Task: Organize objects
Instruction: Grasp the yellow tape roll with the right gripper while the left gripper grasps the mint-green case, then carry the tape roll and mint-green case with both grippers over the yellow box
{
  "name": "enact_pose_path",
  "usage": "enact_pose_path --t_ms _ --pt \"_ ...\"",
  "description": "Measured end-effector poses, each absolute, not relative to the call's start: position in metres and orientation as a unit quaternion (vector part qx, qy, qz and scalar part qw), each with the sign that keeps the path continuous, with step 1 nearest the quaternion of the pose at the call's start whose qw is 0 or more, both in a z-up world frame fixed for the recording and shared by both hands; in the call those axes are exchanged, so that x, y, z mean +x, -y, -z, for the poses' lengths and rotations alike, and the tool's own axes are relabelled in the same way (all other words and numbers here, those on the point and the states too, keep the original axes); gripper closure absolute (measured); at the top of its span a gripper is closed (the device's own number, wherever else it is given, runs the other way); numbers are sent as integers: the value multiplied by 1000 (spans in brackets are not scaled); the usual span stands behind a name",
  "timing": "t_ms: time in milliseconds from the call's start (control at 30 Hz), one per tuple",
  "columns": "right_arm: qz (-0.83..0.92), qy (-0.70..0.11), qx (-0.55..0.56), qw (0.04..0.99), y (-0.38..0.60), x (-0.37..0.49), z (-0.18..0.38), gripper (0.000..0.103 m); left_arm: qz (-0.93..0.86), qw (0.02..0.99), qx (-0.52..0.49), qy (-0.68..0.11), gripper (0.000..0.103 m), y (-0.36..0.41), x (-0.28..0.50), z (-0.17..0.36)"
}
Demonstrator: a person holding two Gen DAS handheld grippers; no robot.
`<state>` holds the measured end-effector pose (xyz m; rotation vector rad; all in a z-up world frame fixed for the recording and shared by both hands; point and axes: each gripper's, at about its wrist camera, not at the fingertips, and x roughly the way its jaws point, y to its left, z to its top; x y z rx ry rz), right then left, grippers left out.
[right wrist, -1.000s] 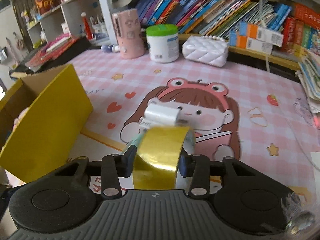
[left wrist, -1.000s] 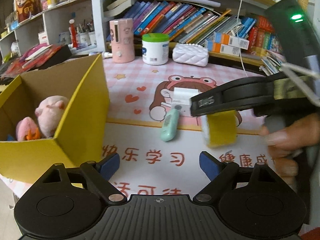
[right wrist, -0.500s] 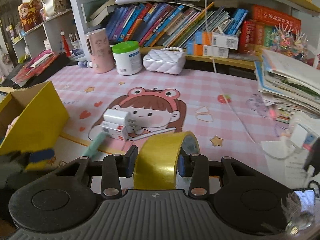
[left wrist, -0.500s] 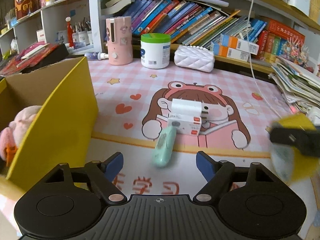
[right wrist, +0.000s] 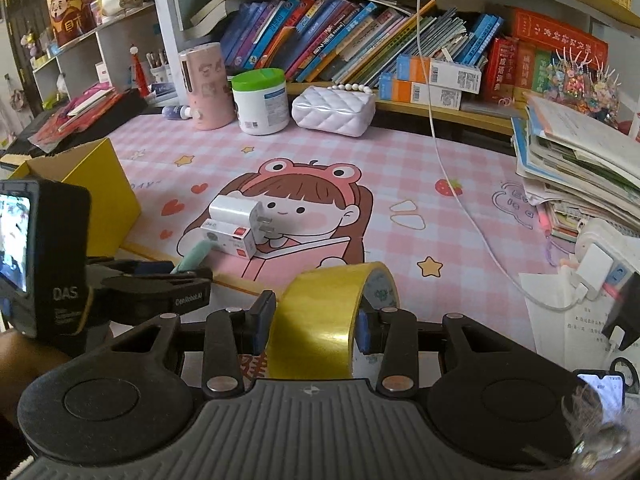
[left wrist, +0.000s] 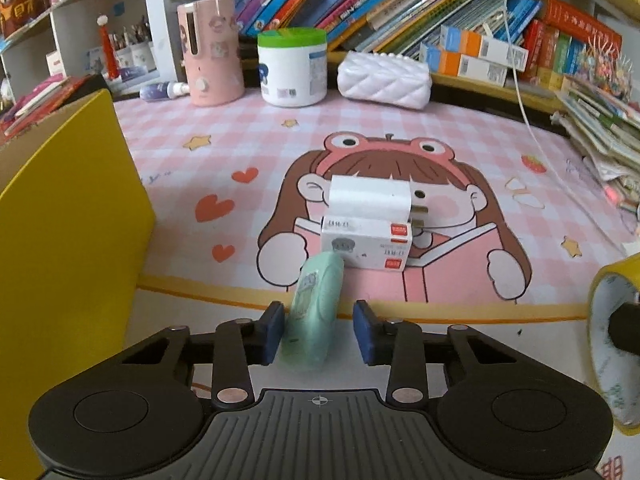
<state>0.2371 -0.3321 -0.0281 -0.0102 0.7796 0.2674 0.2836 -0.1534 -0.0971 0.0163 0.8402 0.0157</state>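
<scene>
Left gripper point(left wrist: 319, 330) closing around mint-green case point(left wrist: 314, 312) lying between its pads; right pad not touching yet. Centre it, squeeze evenly, lift clear of white box point(left wrist: 366, 246) just ahead. Right gripper point(right wrist: 311, 326) clenched on yellow tape roll point(right wrist: 320, 318).

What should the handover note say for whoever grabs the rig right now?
Left gripper: jaws closing around the mint-green case; left pad touching it, gap on the right, no firm grip yet.
Right gripper: shut on the yellow tape roll, held off the mat.
Yellow box sits at the left edge of the mat; its inside is out of view here.
White charger and small white carton lie on the mat, untouched.
Left: finish the case grip, box it, then tape, charger, carton.
</scene>
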Motion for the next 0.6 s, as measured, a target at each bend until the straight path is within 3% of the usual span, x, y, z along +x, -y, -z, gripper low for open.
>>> enact_pose_path --t_ms 67,600 --pt "-126 -382 -2 915 333 237 29 66 -4 914 14 -406 80 154 283 97" --pt "-124 -396 -2 910 303 212 30 66 46 931 -61 -356 80 125 214 44"
